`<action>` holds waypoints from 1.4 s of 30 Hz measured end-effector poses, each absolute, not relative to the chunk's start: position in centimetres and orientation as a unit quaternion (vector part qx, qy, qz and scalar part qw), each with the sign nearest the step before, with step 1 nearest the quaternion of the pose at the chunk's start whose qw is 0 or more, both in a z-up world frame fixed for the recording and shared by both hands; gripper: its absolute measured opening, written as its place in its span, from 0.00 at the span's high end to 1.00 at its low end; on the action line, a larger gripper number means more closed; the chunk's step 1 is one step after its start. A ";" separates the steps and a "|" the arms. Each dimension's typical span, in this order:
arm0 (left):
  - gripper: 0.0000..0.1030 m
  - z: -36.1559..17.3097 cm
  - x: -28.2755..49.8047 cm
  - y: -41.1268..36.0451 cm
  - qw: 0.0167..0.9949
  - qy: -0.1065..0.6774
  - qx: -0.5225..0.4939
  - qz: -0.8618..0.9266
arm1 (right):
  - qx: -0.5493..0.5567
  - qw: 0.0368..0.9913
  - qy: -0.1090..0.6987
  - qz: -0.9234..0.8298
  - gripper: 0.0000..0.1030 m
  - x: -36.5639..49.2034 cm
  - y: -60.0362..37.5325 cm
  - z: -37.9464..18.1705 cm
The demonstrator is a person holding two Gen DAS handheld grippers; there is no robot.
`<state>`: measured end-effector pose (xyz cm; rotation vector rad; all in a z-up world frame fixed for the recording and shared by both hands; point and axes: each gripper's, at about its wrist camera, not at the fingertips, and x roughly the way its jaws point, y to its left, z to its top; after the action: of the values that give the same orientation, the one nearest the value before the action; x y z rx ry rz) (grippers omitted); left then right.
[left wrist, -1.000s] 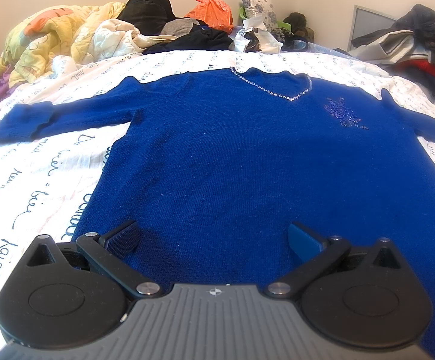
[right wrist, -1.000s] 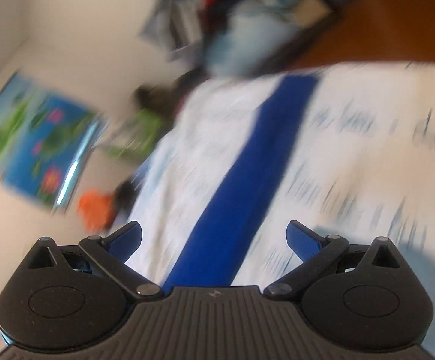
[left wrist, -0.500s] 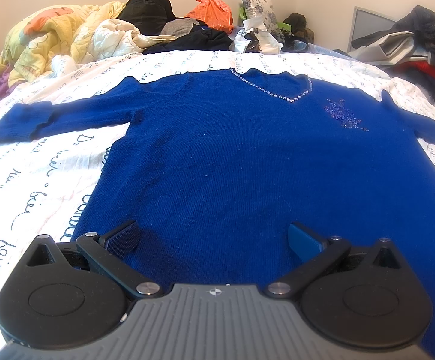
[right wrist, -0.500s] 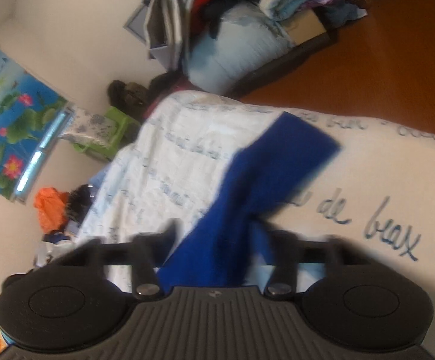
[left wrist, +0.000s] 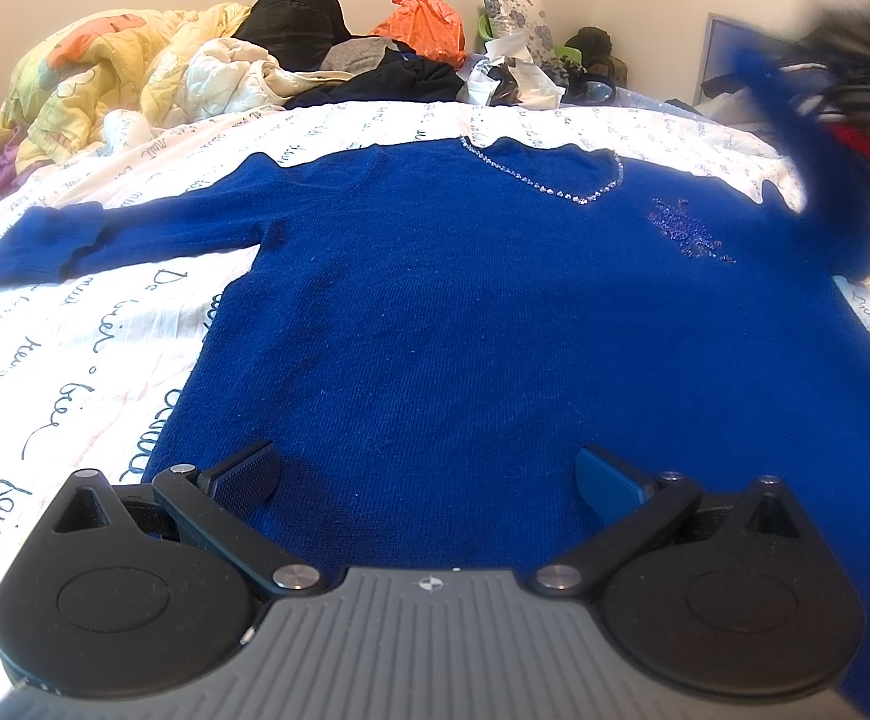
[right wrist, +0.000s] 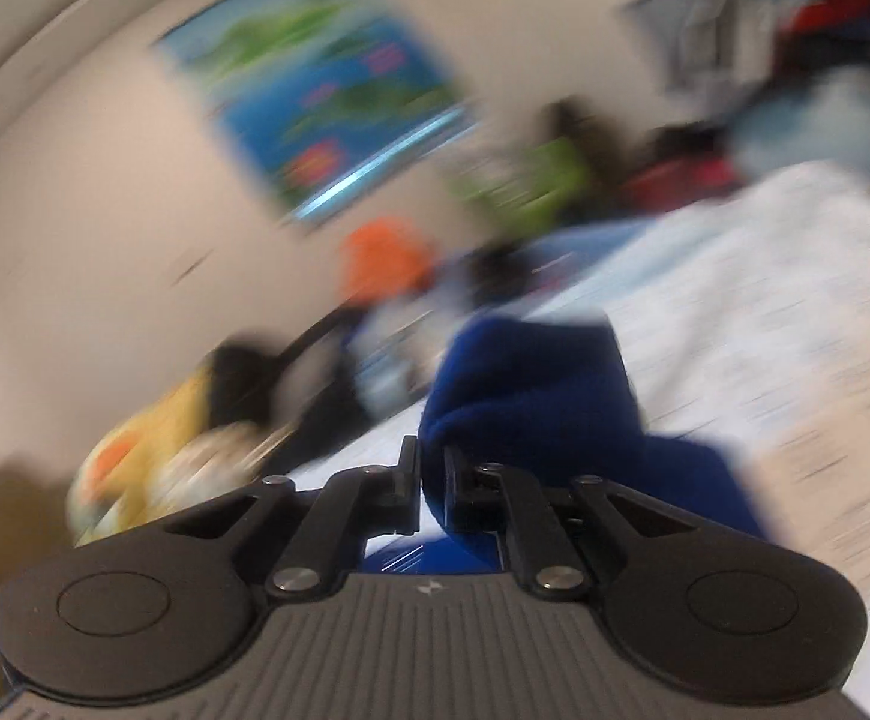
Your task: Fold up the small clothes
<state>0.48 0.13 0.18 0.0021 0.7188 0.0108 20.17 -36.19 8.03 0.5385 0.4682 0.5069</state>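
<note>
Right gripper was clamped on the blue sweater's sleeve, pads pinching a bunched fold of knit w/ only a narrow gap between them, jaws easing apart though cloth was pressed there. Cuff end stuck out past the fingertips, the rest of the sleeve draped down under the tool. View was heavily blurred. From the left wrist cam, that same sleeve rose off the bed as a smeared blue streak toward the upper right corner.

Left gripper was spread wide, nothing gripped, fingers either side of the sweater's lower body near the hem; can't tell if the pads touched the knit.

Blue sweater lay flat, front up, on the white script-printed bedsheet. Long axis ran hem-to-collar, hem nearest the left cam, beaded neckline pointing away toward the clothes pile by the far wall. Other sleeve stretched straight out to the left on the sheet.
</note>
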 end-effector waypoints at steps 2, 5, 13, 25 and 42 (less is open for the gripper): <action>0.00 0.2 0.5 0.2 0.936 0.352 0.002 0.002 | 0.218 0.886 0.286 0.294 0.16 19.2 -29.9 6.1; 0.00 0.4 0.3 0.7 0.937 0.349 -0.007 -0.023 | 0.217 0.893 0.285 0.273 0.17 16.4 -27.6 3.2; 0.06 5.0 9.1 3.1 0.936 0.327 -0.119 -0.054 | 0.218 0.912 0.291 0.192 0.17 11.6 -31.8 -2.0; 0.97 5.7 20.8 2.2 0.941 0.336 -0.034 0.033 | 0.221 0.915 0.276 0.193 0.17 11.6 -31.5 -2.4; 0.32 5.8 20.8 3.1 0.956 0.294 0.008 0.011 | 0.246 0.915 0.245 0.205 0.09 17.3 -33.4 3.7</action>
<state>20.75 3.06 5.76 0.0170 0.5964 0.0214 17.30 -33.42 3.65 0.5067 0.5049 0.4219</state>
